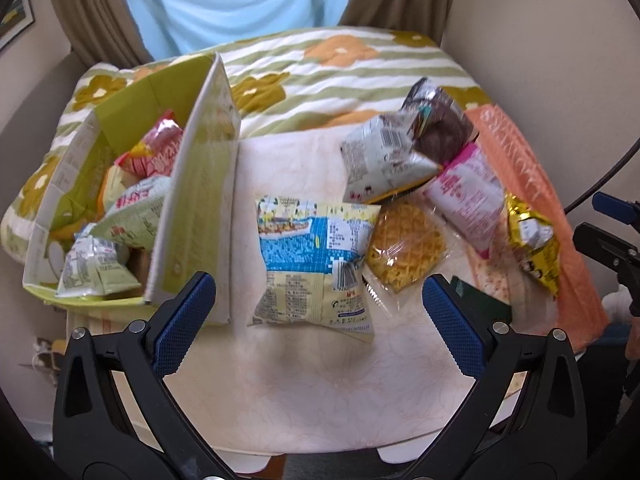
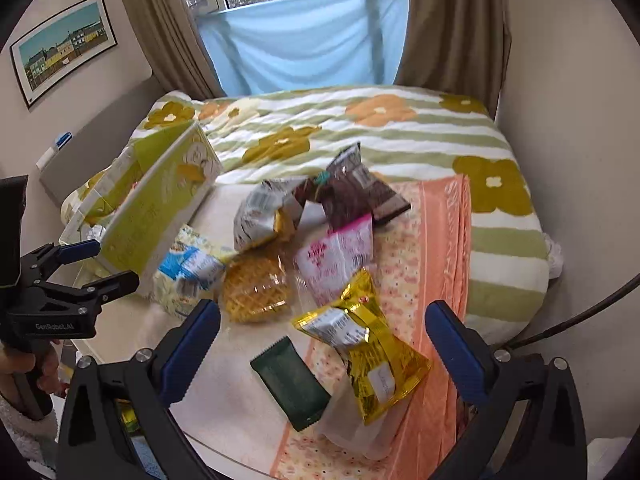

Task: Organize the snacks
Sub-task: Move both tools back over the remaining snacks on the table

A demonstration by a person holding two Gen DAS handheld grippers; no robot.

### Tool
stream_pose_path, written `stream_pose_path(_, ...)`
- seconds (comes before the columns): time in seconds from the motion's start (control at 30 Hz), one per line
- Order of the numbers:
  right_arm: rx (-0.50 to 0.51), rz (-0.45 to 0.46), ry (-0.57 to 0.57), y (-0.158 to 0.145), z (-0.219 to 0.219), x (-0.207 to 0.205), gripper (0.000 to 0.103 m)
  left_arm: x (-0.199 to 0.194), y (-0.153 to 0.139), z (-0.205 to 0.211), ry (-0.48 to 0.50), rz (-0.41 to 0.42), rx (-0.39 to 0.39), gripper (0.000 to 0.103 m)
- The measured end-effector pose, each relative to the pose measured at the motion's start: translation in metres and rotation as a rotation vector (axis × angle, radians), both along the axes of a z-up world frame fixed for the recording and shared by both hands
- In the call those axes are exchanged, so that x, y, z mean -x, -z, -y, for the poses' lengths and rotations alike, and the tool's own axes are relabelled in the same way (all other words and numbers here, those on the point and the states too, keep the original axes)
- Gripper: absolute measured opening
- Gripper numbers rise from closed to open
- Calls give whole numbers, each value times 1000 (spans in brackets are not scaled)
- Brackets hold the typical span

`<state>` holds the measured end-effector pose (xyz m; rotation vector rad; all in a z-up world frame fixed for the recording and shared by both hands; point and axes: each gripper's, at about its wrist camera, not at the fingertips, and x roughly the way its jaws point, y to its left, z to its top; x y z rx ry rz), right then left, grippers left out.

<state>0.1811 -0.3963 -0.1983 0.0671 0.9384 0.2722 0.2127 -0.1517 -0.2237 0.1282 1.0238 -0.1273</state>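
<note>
While both claws hang spread wide and empty above the cream surface (image 1: 320, 380), the snacks lie partly boxed, partly loose.

In the left wrist view, the left claw (image 1: 318, 308) frames a blue-and-cream foil snack packet (image 1: 316, 264) lying flat between its blue pads (image 1: 184, 320); at 10 o'clock the green cardboard box (image 1: 192, 208) stands open with several packets inside, and at 3 o'clock, touching the packet, lies a clear-wrapped yellow waffle (image 1: 406, 250). In the right wrist view, the right claw (image 2: 322, 344) hovers over a crinkled gold foil packet (image 2: 372, 352), with a dark green flat wrapper (image 2: 292, 384) just beside it at 8 o'clock and a pink-and-white pouch (image 2: 336, 256) at 12 o'clock.
</note>
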Motion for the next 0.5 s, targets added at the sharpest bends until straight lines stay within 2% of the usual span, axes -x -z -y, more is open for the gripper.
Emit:
stream_pose_path(0.1,-25,-23,4,15,7,-2,102,-9,15,9,7,-20,-32,102)
stream_pose_path(0.33,1,-47,-8,35,8,-3,102,-25,42,21,6,-45,-105,102)
stream_pose_path(0.5,74,-45,-34,43,0,-5,102,-33,62,18,-20,-79,-164,100)
